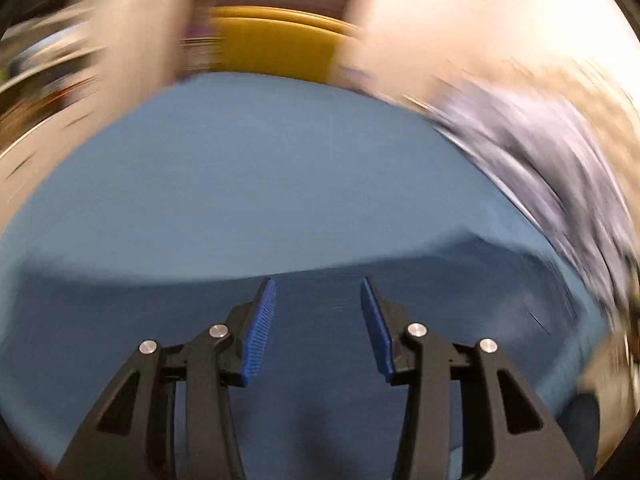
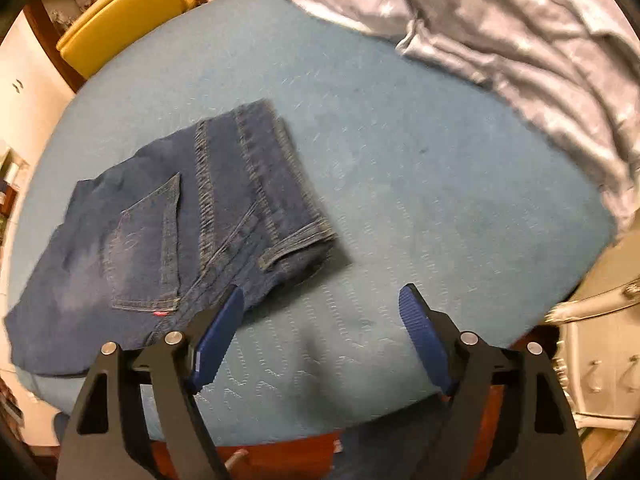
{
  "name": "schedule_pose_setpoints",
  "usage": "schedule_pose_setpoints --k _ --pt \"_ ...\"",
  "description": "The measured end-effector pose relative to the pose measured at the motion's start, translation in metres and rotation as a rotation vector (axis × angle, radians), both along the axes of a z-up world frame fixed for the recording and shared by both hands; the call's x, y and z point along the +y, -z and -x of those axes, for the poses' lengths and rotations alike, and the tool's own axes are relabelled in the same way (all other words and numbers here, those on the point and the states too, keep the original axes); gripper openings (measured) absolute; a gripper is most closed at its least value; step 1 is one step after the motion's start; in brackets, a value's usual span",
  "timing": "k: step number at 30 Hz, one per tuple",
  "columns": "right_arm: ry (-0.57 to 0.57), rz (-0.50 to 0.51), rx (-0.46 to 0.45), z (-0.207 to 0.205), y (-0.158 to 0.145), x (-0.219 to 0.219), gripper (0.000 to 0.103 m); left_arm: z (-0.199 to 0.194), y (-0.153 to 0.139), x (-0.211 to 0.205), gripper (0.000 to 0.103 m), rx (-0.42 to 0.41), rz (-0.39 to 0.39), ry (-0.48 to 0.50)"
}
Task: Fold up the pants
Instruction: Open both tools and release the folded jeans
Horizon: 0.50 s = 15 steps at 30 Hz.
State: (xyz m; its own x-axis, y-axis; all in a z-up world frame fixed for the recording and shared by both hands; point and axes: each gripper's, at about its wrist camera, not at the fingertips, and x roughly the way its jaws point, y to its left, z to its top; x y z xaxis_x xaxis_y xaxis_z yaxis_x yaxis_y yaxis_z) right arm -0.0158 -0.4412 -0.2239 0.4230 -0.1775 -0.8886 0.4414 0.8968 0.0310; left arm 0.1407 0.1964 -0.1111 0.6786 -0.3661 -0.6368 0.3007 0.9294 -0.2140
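The blue jeans [image 2: 168, 224] lie folded into a compact stack on the blue bed cover [image 2: 420, 200], left of centre in the right wrist view, back pocket up. My right gripper [image 2: 322, 300] is open and empty, just above the near edge of the bed, its left finger over the jeans' near corner. The left wrist view is motion-blurred. My left gripper [image 1: 318, 294] is open and empty above dark blue cloth [image 1: 320, 380], probably the jeans, with the lighter bed cover [image 1: 240, 180] beyond.
A crumpled grey blanket [image 2: 520, 40] covers the bed's far right; it also shows blurred in the left wrist view [image 1: 540, 152]. A yellow chair [image 2: 120, 12] stands beyond the bed's far left corner. A white drawer cabinet [image 2: 600, 352] stands at right.
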Motion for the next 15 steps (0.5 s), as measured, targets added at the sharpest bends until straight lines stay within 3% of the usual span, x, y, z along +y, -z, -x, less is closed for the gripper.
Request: schedule_pose_setpoints --k 3,6,9,12,14,15 --pt "-0.128 0.116 -0.068 -0.022 -0.021 0.023 0.077 -0.027 0.012 -0.110 0.026 0.006 -0.031 0.245" --pt "-0.273 0.171 -0.149 -0.070 -0.029 0.059 0.076 -0.046 0.033 -0.197 0.024 0.035 -0.037 0.434" --pt "-0.407 0.165 -0.211 -0.127 -0.015 0.093 0.069 -0.068 0.068 -0.245 0.024 0.086 -0.093 0.529" --pt "-0.467 0.199 -0.173 -0.177 0.018 0.102 0.062 -0.109 0.094 -0.248 0.020 0.111 -0.187 0.487" --pt "-0.414 0.248 -0.111 -0.194 0.038 0.088 0.048 -0.137 0.099 -0.220 0.018 0.090 -0.225 0.359" --pt "-0.386 0.223 -0.106 -0.196 0.045 0.071 0.047 -0.147 0.098 -0.204 0.016 0.076 -0.231 0.282"
